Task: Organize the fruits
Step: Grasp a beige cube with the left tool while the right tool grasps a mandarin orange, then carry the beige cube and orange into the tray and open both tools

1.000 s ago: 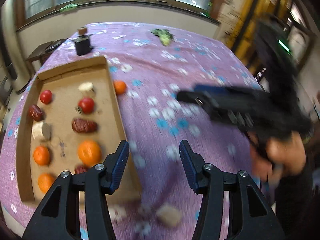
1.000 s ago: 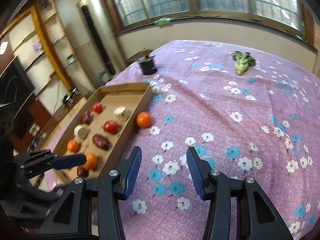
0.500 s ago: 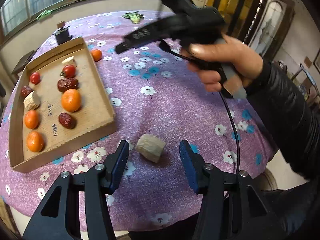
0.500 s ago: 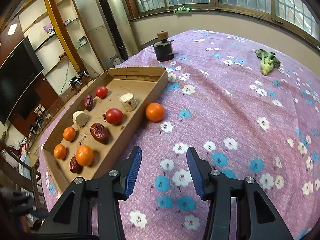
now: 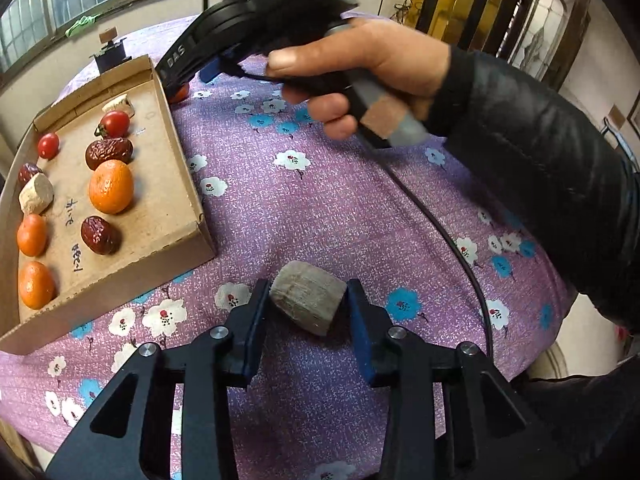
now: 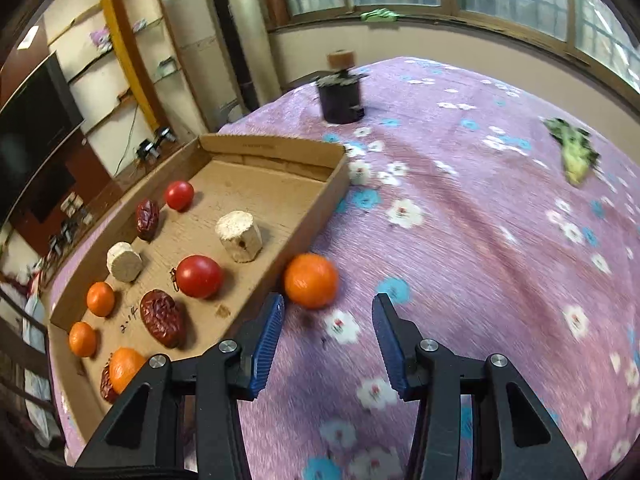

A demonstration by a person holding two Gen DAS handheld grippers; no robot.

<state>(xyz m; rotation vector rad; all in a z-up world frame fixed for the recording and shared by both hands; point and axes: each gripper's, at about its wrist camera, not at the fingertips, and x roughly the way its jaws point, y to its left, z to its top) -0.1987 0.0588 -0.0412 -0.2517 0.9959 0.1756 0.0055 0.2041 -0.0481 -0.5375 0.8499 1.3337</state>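
Note:
On the purple flowered cloth lies a beige cylindrical chunk point(image 5: 306, 304), and my left gripper point(image 5: 308, 285) is closing on it, both blue pads touching its ends. A cardboard tray point(image 5: 180, 152) to the left holds oranges, red dates, tomatoes and beige chunks. One loose orange point(image 6: 311, 285) rests against the outside of the tray wall point(image 6: 320, 208). My right gripper point(image 6: 328, 300) hovers just short of that orange, jaws narrowing slightly with nothing between them. In the left wrist view a hand point(image 5: 372, 68) holds that gripper over the tray's far corner.
A dark jar with a cork lid point(image 6: 341, 96) stands beyond the tray. A green leafy vegetable point(image 6: 576, 156) lies at the far right. A black cable point(image 5: 440, 232) and a dark sleeve point(image 5: 540, 152) cross the cloth; the table's near edge lies close behind the chunk.
My left gripper has dropped onto the beige chunk and its jaws have narrowed around it. My right gripper has moved in toward the loose orange beside the tray.

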